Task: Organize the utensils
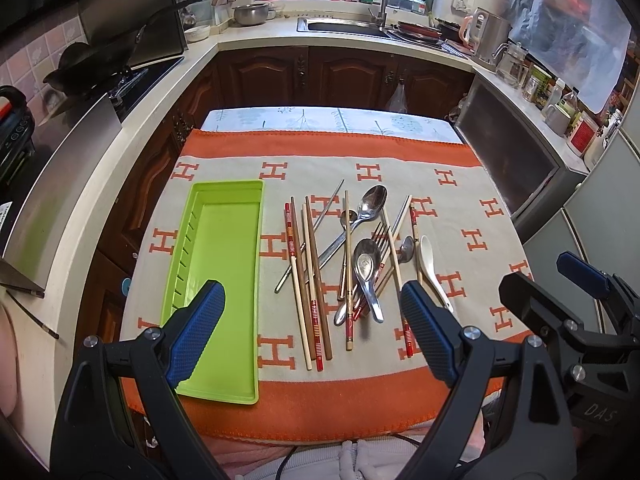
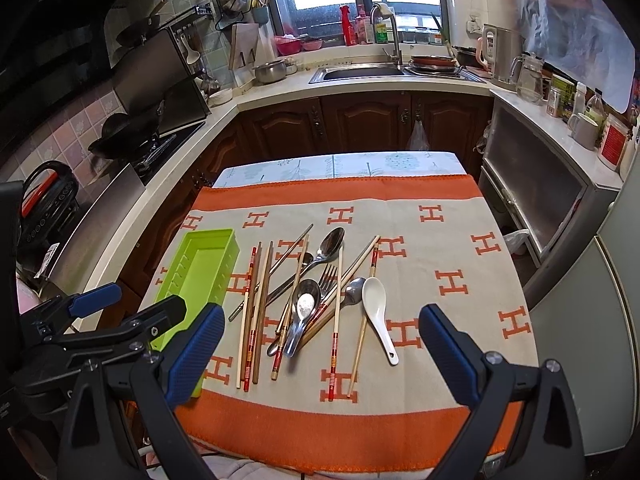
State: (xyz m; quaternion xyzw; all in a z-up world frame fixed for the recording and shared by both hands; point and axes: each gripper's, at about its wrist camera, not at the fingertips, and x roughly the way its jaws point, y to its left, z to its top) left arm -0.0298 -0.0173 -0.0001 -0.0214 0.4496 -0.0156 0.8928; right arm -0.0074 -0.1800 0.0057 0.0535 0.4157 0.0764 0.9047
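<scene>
While both tools hang over the near edge of the counter, nothing is gripped: your left tool has its jaws spread wide and empty, and your right tool likewise.

Utensil pile sits mid-cloth on the orange-and-cream blanket: chopsticks, metal spoons, a fork, one white ceramic spoon. All loose, overlapping. Long axes run mostly away from you, near to far, a few slanted.

Green tray lies just left of the pile, empty, its long axis also near to far, parallel to the chopsticks.

Judgement: left tool is nearer the tray and the striped chopsticks at the pile's left edge; right tool is nearer the ceramic spoon. For a chopstick pick, close across the shaft; transfer then needs only a leftward shift, no rotation.
</scene>
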